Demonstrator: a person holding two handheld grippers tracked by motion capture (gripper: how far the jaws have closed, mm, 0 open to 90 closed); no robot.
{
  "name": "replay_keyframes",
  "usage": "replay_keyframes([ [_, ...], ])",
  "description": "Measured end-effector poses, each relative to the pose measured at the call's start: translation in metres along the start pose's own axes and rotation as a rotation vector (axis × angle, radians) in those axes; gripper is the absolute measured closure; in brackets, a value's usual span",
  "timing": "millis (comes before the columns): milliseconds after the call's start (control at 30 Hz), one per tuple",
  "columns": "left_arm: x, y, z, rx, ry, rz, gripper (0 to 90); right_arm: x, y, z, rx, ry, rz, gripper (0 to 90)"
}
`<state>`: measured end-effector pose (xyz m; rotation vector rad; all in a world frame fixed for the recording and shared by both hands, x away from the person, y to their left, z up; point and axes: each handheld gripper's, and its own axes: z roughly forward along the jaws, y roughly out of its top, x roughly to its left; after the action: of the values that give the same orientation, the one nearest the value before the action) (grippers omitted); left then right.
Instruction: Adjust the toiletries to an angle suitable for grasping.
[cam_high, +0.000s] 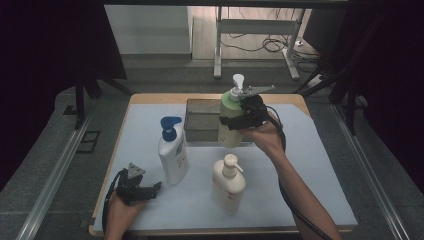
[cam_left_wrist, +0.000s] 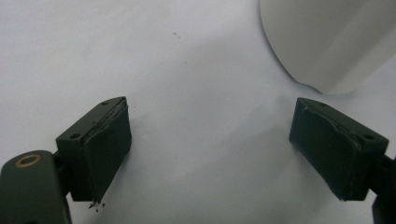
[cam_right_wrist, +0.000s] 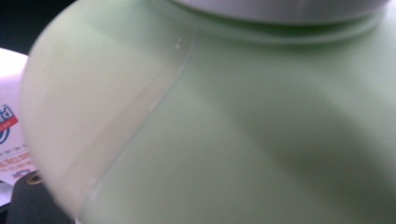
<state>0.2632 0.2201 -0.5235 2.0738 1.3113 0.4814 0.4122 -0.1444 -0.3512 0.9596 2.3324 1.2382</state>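
Two grippers in play. Left gripper (cam_high: 150, 191) rests on the mat (cam_high: 310, 200) near the front edge, jaws wide, nothing between. Right gripper (cam_high: 231, 121) clamps the green bottle (cam_high: 231, 112), upright and lifted in front of the grey box (cam_high: 202, 120).

The pale green plastic pump bottle (cam_high: 231, 117) with a white pump head stands upright, lifted above the worktop (cam_high: 300, 165), just in front of the grey box (cam_high: 200, 117).

Green bottle (cam_right_wrist: 261, 130) smooth glossy plastic; table cover (cam_left_wrist: 196, 70) matt.
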Motion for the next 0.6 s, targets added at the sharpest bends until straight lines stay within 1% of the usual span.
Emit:
replay_keyframes([
  [300,0.0,0.0,0.0,-0.004,0.001,-0.005,13.0,0.0,0.011,0.011,-0.007,-0.002,-0.003,12.5],
  [600,0.0,0.0,0.0,-0.002,0.0,-0.001,12.9,-0.003,0.021,0.022,-0.007,-0.009,-0.002,12.5],
])
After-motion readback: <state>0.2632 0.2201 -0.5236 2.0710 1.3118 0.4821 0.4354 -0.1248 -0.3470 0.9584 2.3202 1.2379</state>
